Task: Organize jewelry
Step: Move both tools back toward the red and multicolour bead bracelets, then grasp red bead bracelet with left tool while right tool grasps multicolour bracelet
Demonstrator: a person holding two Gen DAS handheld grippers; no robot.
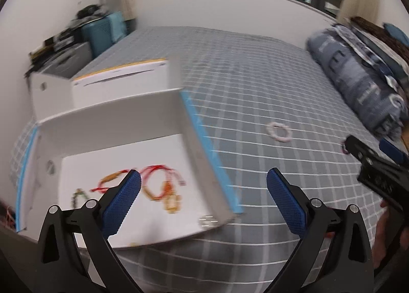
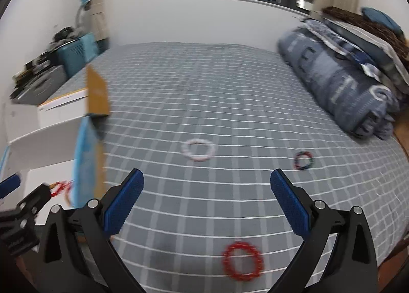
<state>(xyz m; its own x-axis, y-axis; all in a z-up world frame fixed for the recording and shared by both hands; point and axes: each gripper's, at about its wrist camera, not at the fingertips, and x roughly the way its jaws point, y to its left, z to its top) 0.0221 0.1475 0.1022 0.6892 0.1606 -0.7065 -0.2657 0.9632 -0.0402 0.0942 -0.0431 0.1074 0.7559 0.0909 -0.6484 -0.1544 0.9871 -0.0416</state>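
Observation:
My left gripper (image 1: 203,201) is open with nothing between its blue pads, hanging over the right wall of an open white box (image 1: 204,139). Red, orange and green bracelets (image 1: 156,185) lie on the box floor. A pale pink bracelet (image 1: 278,131) rests on the grey checked bedspread further right. My right gripper (image 2: 207,202) is also open and empty above the bedspread. Ahead of it lie the pale pink bracelet (image 2: 197,149) and a dark multicoloured bracelet (image 2: 303,160). A red beaded bracelet (image 2: 242,260) lies below, between its fingers in the right wrist view.
A second white box (image 1: 115,78) stands behind the first. A rolled blue-grey quilt (image 2: 337,83) lies along the bed's right side. A cluttered side table with a blue case (image 1: 102,32) is at the far left. The other gripper (image 1: 378,173) shows at the right edge.

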